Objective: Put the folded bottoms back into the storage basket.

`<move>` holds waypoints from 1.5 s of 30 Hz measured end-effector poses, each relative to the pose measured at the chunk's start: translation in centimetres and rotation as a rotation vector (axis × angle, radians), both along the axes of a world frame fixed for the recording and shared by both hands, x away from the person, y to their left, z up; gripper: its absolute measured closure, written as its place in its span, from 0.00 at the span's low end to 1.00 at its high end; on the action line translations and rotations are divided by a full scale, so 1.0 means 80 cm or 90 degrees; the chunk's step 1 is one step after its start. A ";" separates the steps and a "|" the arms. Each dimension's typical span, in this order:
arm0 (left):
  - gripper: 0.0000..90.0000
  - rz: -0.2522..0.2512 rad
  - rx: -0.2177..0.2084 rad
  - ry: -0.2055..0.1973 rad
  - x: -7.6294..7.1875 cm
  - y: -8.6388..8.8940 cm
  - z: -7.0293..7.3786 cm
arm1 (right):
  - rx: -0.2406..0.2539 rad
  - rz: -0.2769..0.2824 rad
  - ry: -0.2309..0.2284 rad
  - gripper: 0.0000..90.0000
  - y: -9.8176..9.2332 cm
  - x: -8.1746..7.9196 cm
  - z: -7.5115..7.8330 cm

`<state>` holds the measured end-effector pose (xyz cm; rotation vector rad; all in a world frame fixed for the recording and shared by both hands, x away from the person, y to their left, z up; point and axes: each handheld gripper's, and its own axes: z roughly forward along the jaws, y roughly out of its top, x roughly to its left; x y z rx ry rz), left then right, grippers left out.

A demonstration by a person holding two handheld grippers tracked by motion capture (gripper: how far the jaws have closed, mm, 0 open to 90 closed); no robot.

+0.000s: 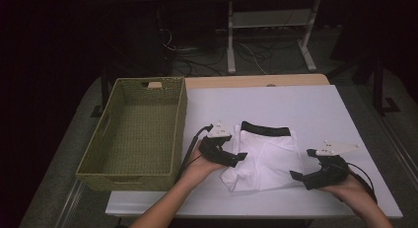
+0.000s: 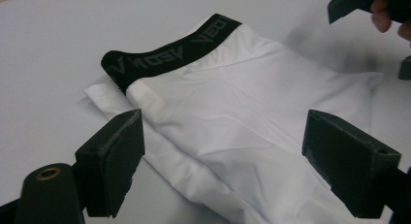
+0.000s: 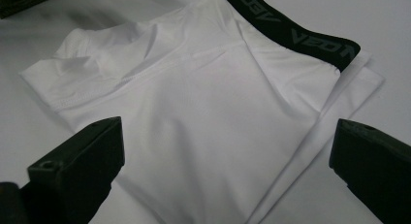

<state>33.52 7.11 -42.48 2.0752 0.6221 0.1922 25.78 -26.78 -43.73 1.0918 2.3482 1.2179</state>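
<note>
On the white table (image 1: 305, 104), beside the wicker basket (image 1: 133, 134), lie folded white boxer briefs (image 1: 263, 156); the left gripper (image 1: 235, 158) and right gripper (image 1: 301, 176) flank them, jaws apart, clamping nothing.

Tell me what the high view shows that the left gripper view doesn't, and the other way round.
High view alone: the woven basket standing left of the white board, both forearms coming in from the bottom, and the left gripper and right gripper on either side of the folded white underwear. Left gripper view alone: the grey lettering on the black waistband and the left gripper's own jaws standing apart, with the cloth's edge lying beyond them, not pinched. Both share the folded underwear on the white surface and the right gripper beyond it.
</note>
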 end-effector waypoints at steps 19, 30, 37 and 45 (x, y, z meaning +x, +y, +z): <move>0.27 0.054 0.003 0.022 0.062 -0.019 -0.018 | 0.002 0.001 0.000 0.00 -0.001 -0.001 0.000; 0.33 0.074 0.025 0.035 0.093 -0.033 -0.022 | 0.001 0.005 -0.001 0.00 -0.001 -0.001 0.000; 0.35 0.082 0.042 0.038 0.107 -0.039 -0.031 | 0.002 0.003 0.001 0.00 -0.003 -0.001 -0.001; 0.37 0.077 0.058 0.053 0.114 -0.042 -0.044 | 0.001 0.004 0.002 0.00 -0.003 -0.001 -0.002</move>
